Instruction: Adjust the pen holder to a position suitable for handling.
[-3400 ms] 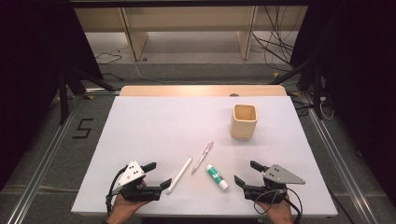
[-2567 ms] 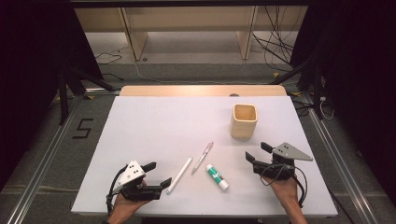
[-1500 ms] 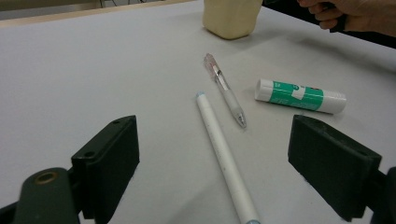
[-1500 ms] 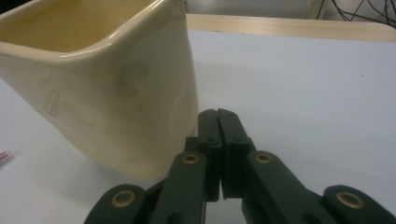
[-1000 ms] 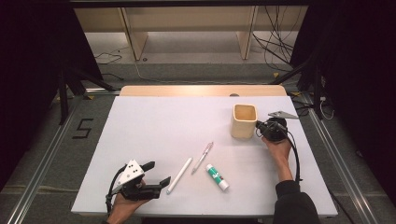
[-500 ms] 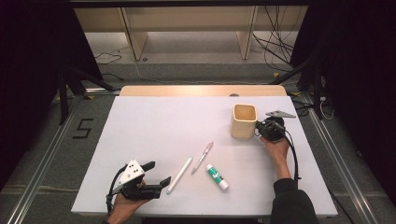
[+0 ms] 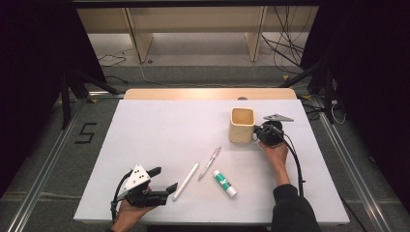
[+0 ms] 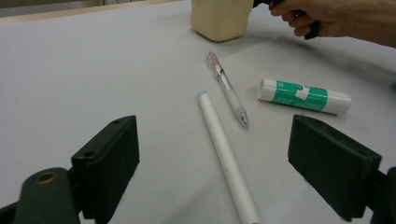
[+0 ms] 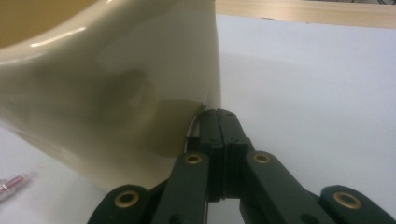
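White tabletop (image 7: 159, 130) with a pale wood strip along its far edge; dark surroundings, cables on the floor beyond. Right gripper (image 7: 261, 133) sits at the right side of a cream square-mouthed cup (image 7: 241, 124) standing upright right of centre on the far half of the table. In the right gripper view its jaws are pressed flat together, tips right at the cup's (image 9: 107, 93) lower wall and apparently touching it; nothing visible between them. Left gripper (image 7: 157, 186) rests near the front left of the table, jaws spread wide and empty, aimed at a white pen (image 8: 226, 158) lying just ahead. Beside that lie a clear pen with a pinkish end (image 8: 229, 91) and a green-and-white glue stick (image 8: 303, 95), all three apart from one another and well short of the cup. Judgement: the step in hand is nudging or steadying the cup with closed tips, likely to bring it toward the stationery. Next move calls for a low, even push so the cup slides rather than tips, or reopening the jaws to take the rim. Hard to tell: whether the tips truly bear on the wall, since a shadow blurs the contact. Cup's interior is cut off, contents unknown.
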### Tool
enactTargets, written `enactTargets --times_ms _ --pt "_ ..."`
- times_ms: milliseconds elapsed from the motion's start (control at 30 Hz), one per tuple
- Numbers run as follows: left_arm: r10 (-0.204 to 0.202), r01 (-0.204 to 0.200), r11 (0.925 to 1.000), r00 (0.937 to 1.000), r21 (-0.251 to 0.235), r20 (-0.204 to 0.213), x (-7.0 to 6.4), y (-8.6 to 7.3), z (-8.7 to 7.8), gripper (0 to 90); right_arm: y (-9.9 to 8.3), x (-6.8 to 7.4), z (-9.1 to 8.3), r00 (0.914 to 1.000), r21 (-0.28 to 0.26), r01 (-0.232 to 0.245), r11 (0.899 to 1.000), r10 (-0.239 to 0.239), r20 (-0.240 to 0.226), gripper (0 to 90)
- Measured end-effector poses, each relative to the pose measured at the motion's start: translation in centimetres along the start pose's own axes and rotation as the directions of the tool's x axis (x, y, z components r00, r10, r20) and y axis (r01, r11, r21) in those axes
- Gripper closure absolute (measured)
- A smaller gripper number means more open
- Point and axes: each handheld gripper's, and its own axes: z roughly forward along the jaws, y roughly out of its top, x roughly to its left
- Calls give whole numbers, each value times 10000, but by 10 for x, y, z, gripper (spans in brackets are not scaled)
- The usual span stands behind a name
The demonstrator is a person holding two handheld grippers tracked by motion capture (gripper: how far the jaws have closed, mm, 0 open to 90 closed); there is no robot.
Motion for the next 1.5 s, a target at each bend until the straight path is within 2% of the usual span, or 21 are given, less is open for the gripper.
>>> enactTargets --times_ms 267,567,833,1500 --pt "11 -11 10000 10000 -16 -25 0 0 0 163 6 21 11 9997 33 156 9999 -156 -171 900" --pt "-4 4 10000 10000 13 -10 0 0 0 163 10 35 20 9991 7 174 9998 -173 -386 900" --pt "48 -48 10000 10000 12 -25 0 0 0 163 14 50 27 9980 74 381 9992 -377 -517 900" --pt "89 -89 10000 10000 34 -18 -1 0 0 163 20 72 39 9946 80 648 9979 -639 -822 900"
